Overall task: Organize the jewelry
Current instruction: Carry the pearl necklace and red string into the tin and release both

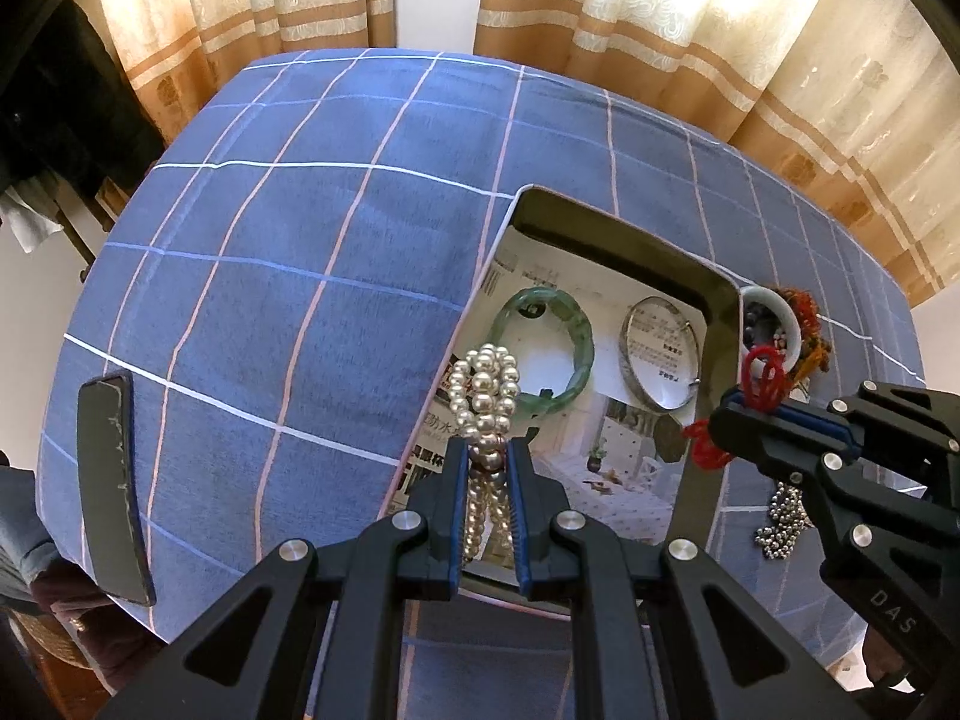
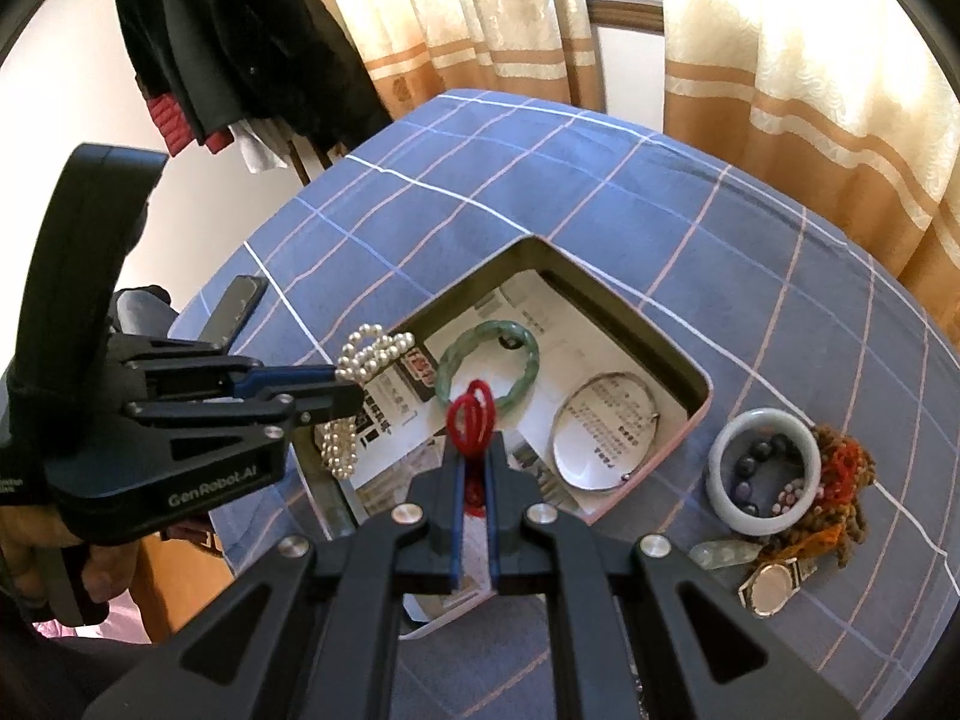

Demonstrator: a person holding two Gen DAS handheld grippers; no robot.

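While left gripper (image 1: 487,456) pinches pearls (image 1: 487,387), right gripper (image 2: 474,462) pinches red cord (image 2: 473,414)

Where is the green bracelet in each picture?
Left wrist view: the green bracelet lies in the box, just right of the picture's middle, above and right of the pearls.
Right wrist view: it lies in the box at the picture's middle, behind the red string loop.
Shared landmark: the silver bangle, to its right in both.
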